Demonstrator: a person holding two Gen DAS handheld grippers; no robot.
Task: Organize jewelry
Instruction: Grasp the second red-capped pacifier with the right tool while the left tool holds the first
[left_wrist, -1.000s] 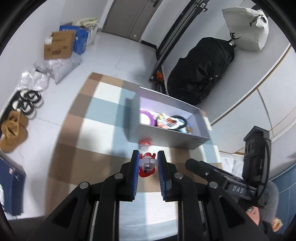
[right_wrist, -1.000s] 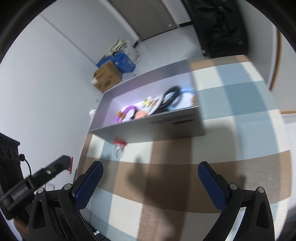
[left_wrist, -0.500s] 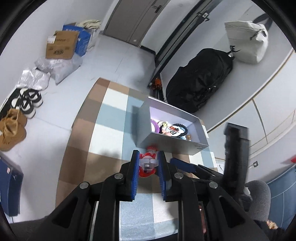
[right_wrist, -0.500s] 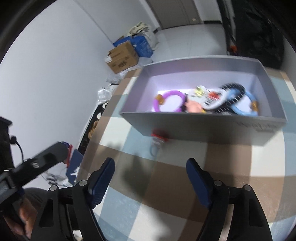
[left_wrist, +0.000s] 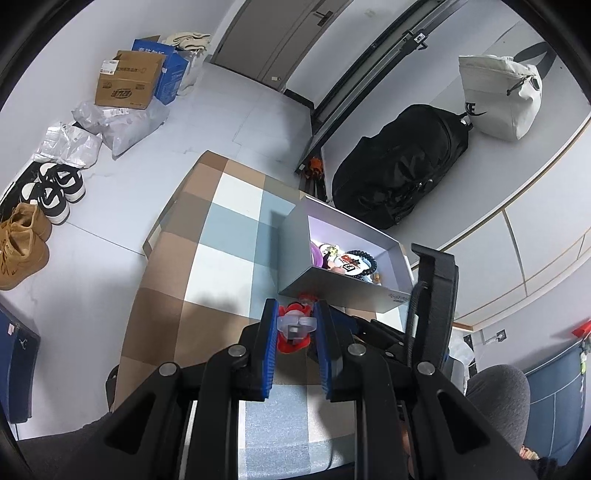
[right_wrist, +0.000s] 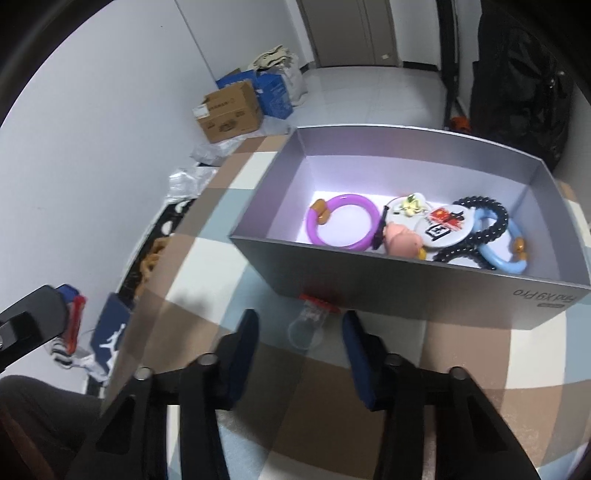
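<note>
Two grippers | left gripper (left_wrist: 294, 328) clamps red-and-clear charm (left_wrist: 293, 330) | right gripper (right_wrist: 300, 334), jaws just closing yet untouching, straddles clear ring (right_wrist: 308, 325) ahead, before grey box (right_wrist: 406, 291) | we lower, centre, then pinch.

A: What is different now?
B: The right gripper (right_wrist: 300, 332) has just been closing its jaws. It is now nearer the grey box (right_wrist: 406, 280), around a clear clip (right_wrist: 308, 325).

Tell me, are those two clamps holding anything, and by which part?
The left gripper pinches a red-and-clear trinket by its clear middle. The right gripper holds nothing; its closing jaws flank a clear ring.
</note>
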